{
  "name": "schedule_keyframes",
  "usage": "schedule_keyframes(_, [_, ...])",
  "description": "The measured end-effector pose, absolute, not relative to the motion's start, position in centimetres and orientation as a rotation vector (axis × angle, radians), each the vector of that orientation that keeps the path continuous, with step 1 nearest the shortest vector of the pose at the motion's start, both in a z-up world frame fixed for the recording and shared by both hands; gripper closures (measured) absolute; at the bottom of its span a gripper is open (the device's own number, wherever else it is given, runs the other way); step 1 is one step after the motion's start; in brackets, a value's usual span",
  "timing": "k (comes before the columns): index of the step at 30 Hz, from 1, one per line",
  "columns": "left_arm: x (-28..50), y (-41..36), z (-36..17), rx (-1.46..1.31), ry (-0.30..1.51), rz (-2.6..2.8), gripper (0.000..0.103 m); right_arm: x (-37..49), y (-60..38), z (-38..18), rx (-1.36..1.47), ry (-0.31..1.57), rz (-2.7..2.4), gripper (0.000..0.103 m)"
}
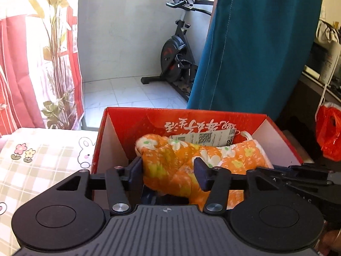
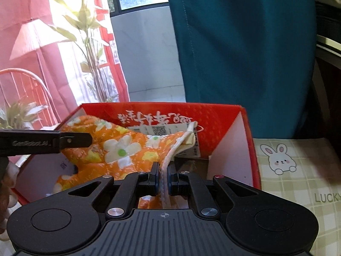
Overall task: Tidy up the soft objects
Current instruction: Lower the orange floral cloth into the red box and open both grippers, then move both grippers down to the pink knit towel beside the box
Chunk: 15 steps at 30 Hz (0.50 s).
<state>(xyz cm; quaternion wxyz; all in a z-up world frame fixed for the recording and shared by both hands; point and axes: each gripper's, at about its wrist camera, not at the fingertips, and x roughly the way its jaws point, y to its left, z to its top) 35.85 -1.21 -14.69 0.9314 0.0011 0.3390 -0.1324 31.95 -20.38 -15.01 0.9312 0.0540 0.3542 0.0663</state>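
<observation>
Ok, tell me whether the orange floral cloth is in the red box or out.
In. The orange floral cloth lies bunched inside the red box, though the right gripper pinches its white edge.

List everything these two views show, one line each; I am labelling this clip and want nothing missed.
Floral cloth: one, orange with white and yellow flowers, inside the box.
Box: one, red outside, white inside, on the tablecloth.
Paper label: one, white, against the box's far wall.
Tablecloth: one, checked with rabbits.
Curtain: one, teal, behind the box.
Curtain with leaf print: one, red, left.
Exercise bike: one, black, on the balcony.
Plastic bag: one, orange, right.
Left claw: black, open around the cloth.
Right claw: black, shut on the cloth's white edge.
</observation>
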Motion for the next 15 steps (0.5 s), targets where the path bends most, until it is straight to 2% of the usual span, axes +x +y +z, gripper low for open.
schedule_keyframes(1, [35.8,-1.1,-14.7,0.006,0.697,-0.266,0.039,31.8,-20.4,-15.1,0.108,0.727,0.125,0.094])
schedule_keyframes(5, [34.7,-0.3,-14.0,0.017,0.689,-0.248,0.033,31.0,-20.1,-15.1,0.099,0.711,0.097,0.082])
schedule_keyframes(7, [34.1,0.0,-13.5,0.025,0.68,-0.238,0.029,30.1,-20.1,-14.8,0.091,0.687,0.092,0.064])
schedule_keyframes(9, [33.0,0.4,-12.9,0.033,0.673,-0.229,0.025,29.1,-20.1,-14.2,0.086,0.658,0.106,0.057])
schedule_keyframes(15, [28.8,0.9,-11.9,0.065,0.639,-0.275,0.023,24.9,-19.5,-12.5,0.055,0.566,0.131,0.051])
